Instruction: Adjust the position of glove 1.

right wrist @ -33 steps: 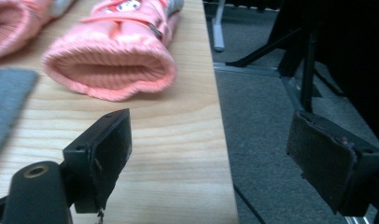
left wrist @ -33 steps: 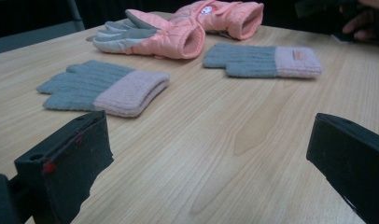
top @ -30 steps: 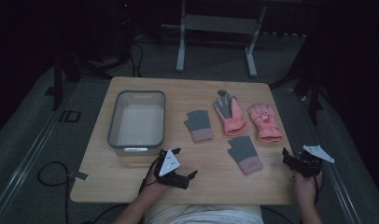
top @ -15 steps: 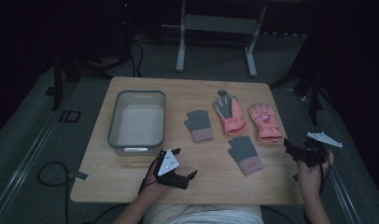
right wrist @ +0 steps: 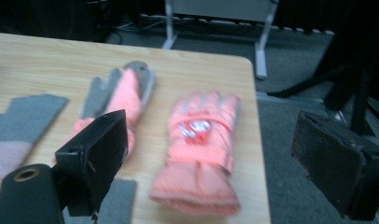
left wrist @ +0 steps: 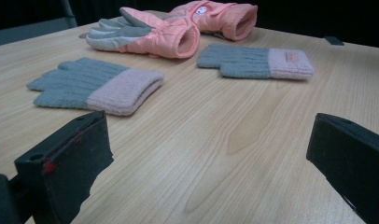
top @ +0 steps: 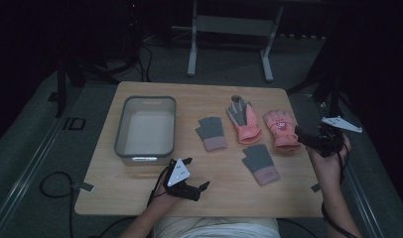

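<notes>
Two pink ski gloves lie at the table's right: one palm-up with grey fingers (top: 245,119) (right wrist: 123,88), one with a red-and-white patch (top: 281,130) (right wrist: 201,149). Two grey knit gloves with pink cuffs lie nearer: one mid-table (top: 212,133) (left wrist: 96,86), one toward the front (top: 260,162) (left wrist: 255,62). My left gripper (top: 195,173) (left wrist: 211,154) rests low at the front edge, open and holding nothing, facing the gloves. My right gripper (top: 302,139) (right wrist: 215,154) hovers open at the right edge, just right of the patched glove's cuff.
A grey-rimmed translucent bin (top: 121,130) stands at the table's left half with nothing visible inside. Bare wood (top: 229,198) lies between the left gripper and the gloves. Beyond the table's far edge is a metal stand (top: 229,25) on dark floor.
My right gripper has risen from the front right corner and moved forward to the patched pink glove's cuff. The left gripper and the gloves have not moved.
</notes>
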Available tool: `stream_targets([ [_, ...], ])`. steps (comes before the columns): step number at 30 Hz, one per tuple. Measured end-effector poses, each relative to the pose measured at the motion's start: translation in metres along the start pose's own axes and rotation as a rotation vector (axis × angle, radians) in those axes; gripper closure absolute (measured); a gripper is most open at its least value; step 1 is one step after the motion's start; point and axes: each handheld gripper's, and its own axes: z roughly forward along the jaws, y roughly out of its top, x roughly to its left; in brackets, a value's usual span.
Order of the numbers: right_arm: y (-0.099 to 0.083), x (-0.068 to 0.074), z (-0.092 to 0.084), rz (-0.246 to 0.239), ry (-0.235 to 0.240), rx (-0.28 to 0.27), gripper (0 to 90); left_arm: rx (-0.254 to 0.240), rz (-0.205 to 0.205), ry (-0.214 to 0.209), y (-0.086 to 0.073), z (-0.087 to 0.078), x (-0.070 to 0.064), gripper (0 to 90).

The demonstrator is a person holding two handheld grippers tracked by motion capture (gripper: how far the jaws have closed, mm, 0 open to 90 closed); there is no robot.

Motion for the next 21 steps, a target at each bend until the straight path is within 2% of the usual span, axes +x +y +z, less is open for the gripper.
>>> stream_targets([
  [2, 0.011, 0.011, 0.002, -0.034, 0.026, -0.019, 11.1, -0.001, 0.0, 0.001, 0.0, 0.0, 0.0, 0.0],
  [5, 0.018, 0.017, 0.004, -0.045, 0.043, -0.034, 11.1, 0.001, -0.006, -0.002, 0.0, 0.0, 0.001, 0.0],
  [11, 0.035, 0.037, 0.012, -0.111, 0.079, -0.062, 13.7, -0.004, -0.017, -0.006, 0.0, -0.001, 0.002, 0.0],
  [12, 0.04, 0.044, 0.015, -0.124, 0.096, -0.069, 14.7, -0.004, -0.017, -0.008, 0.0, -0.001, 0.002, 0.0],
  [14, 0.042, 0.048, 0.016, -0.13, 0.109, -0.066, 14.7, -0.005, -0.019, -0.01, 0.0, -0.001, 0.003, 0.0],
  [17, 0.049, 0.059, 0.022, -0.151, 0.143, -0.06, 18.7, -0.006, -0.02, -0.012, 0.0, -0.001, 0.003, 0.0],
  [21, 0.055, 0.076, 0.032, -0.177, 0.197, -0.061, 18.8, -0.005, -0.017, -0.011, 0.0, -0.001, 0.002, 0.0],
])
